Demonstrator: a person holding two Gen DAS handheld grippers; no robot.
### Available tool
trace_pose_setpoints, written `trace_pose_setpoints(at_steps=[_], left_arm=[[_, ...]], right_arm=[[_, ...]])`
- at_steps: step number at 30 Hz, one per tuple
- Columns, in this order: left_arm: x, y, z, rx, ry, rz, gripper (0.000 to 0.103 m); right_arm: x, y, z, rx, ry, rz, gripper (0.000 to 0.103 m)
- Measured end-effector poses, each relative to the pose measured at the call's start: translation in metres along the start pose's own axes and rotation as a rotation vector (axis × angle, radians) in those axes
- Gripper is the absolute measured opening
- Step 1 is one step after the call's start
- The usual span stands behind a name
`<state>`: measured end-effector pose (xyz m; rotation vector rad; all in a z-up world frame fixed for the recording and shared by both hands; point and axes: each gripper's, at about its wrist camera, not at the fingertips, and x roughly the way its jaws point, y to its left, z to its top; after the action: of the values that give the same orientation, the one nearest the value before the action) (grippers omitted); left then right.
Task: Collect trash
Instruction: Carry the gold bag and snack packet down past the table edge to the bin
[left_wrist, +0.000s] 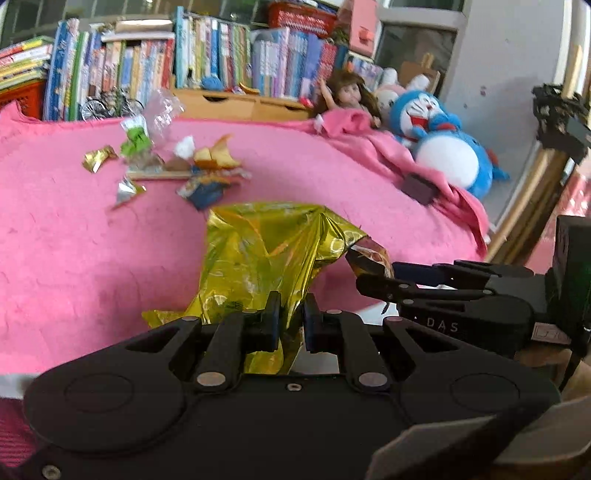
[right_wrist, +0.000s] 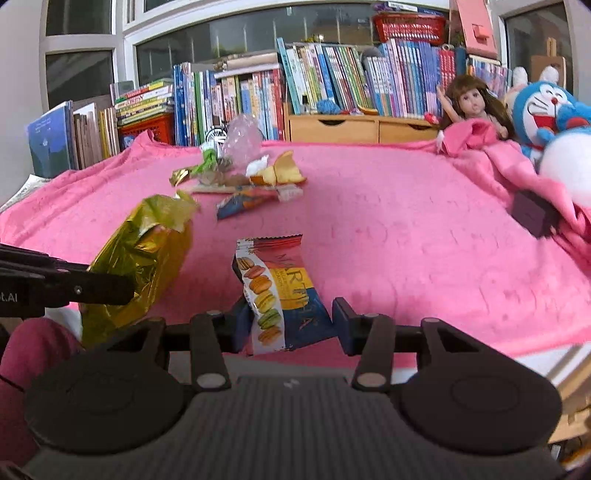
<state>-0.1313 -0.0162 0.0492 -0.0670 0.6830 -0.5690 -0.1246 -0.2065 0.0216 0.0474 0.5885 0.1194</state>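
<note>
My left gripper (left_wrist: 290, 321) is shut on a crumpled gold foil bag (left_wrist: 258, 258), which stands up above the pink blanket (left_wrist: 74, 240). In the right wrist view the same bag (right_wrist: 140, 258) hangs at the left from the left gripper (right_wrist: 110, 288). My right gripper (right_wrist: 291, 325) holds a macaron snack wrapper (right_wrist: 277, 288) between its fingers, jaws set wide against the packet's sides. From the left wrist view, the right gripper (left_wrist: 354, 266) comes in from the right with the wrapper (left_wrist: 373, 254) next to the bag's mouth. A pile of loose wrappers and scraps (right_wrist: 240, 177) lies farther back on the blanket.
A doll (right_wrist: 472, 103) and a blue plush toy (right_wrist: 546, 107) lie at the blanket's right edge, with a small dark box (right_wrist: 532, 214) beside them. Rows of books (right_wrist: 332, 74) and wooden drawers (right_wrist: 362, 129) stand behind. A wooden frame (left_wrist: 532, 192) is at the far right.
</note>
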Motion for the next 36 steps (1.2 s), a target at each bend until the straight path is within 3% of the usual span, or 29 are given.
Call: trace_pose_setpoints(at_steps=[11,26,36], left_arm=[[0.009,-0.016,-0.022,0.049,0.112,-0.058,0.011],[0.062,-0.007,-0.068,0.040,0.292,0.005,0.011],[0.091,-0.005,-0.097,0.036,0.403,0.018,0.011]], right_arm=[[-0.002,-0.001,-0.035,0.035,0.106,-0.013,0.051],[0.027,0.000,-0.079,0.098,0.264,-0.009,0.051],[0.043,0.000,-0.091,0.117,0.320,-0.015,0.051]])
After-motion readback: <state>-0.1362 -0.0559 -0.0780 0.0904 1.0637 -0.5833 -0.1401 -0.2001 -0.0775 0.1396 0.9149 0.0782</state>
